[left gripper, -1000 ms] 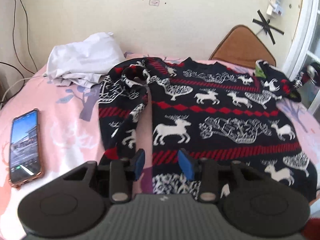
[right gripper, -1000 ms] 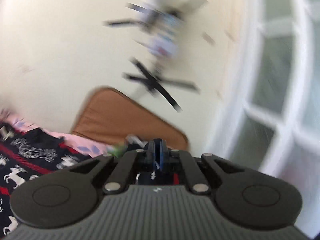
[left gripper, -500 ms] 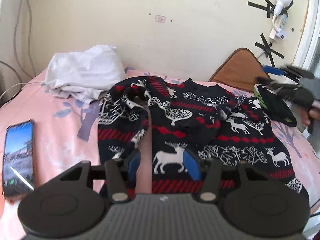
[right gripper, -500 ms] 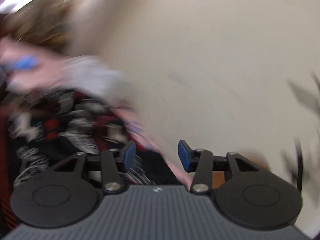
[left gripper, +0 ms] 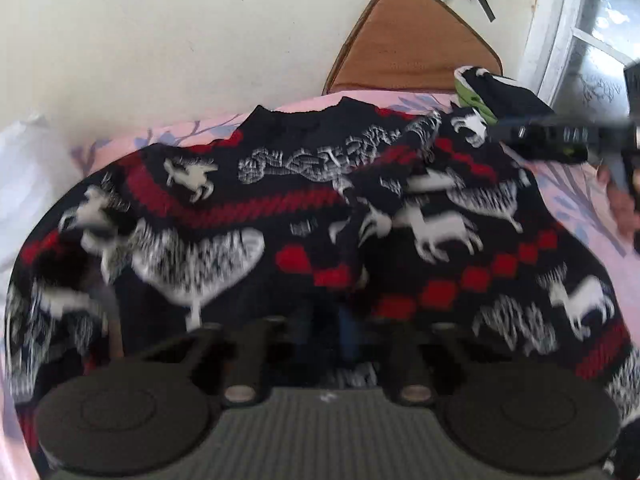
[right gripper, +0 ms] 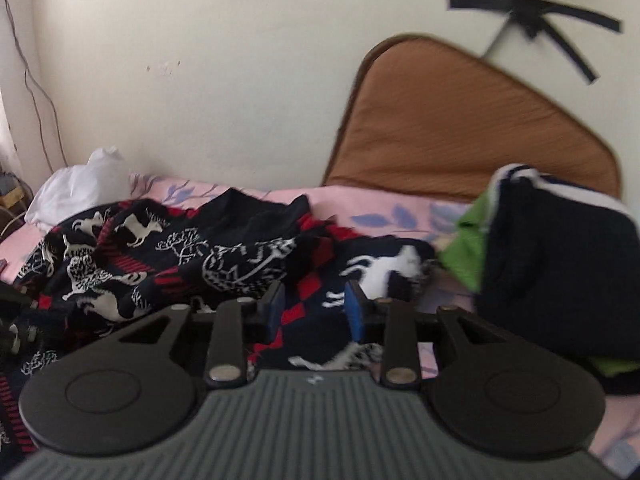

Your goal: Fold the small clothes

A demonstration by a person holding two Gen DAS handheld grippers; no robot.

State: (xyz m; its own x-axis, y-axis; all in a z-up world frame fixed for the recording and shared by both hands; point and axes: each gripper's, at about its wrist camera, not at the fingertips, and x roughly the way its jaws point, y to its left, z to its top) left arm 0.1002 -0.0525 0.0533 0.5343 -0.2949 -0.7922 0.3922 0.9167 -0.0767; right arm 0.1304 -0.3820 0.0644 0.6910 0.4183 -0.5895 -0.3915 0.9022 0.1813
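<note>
- In your left view, a white cloth (left gripper: 16,184) is peeking in at the left edge, lying on the pink sheet (left gripper: 120,144).
- The sweater (left gripper: 320,216), black with red bands and white deer, is lying spread across the sheet and filling most of that view, its neckline toward the wall.
- Your left gripper (left gripper: 328,332) is sitting low over the sweater's near part; its jaws have just been closing and are now nearly pressed together. The picture is too blurred and dark there for you to tell whether knit is caught between them.
- A fold of sweater is lying bunched across its right half, running up toward the right shoulder.
- The brown cushion (left gripper: 416,40) is leaning against the wall behind the bed, with a dark and green garment (left gripper: 492,92) lying below it.
- Your right gripper (left gripper: 560,136) is reaching in from the right edge of that view as a dark blur over the sweater's right shoulder.
- In your right view, the sweater (right gripper: 200,256) is lying rumpled on the sheet (right gripper: 360,208), from the left to just in front of the tool.
- Your right gripper (right gripper: 314,308) is hovering over the sleeve's red diamonds; its jaws have just been closing but are standing apart, pinching nothing.
- The dark and green garment (right gripper: 552,264) is lying just right of it, in front of the cushion (right gripper: 460,128).
</note>
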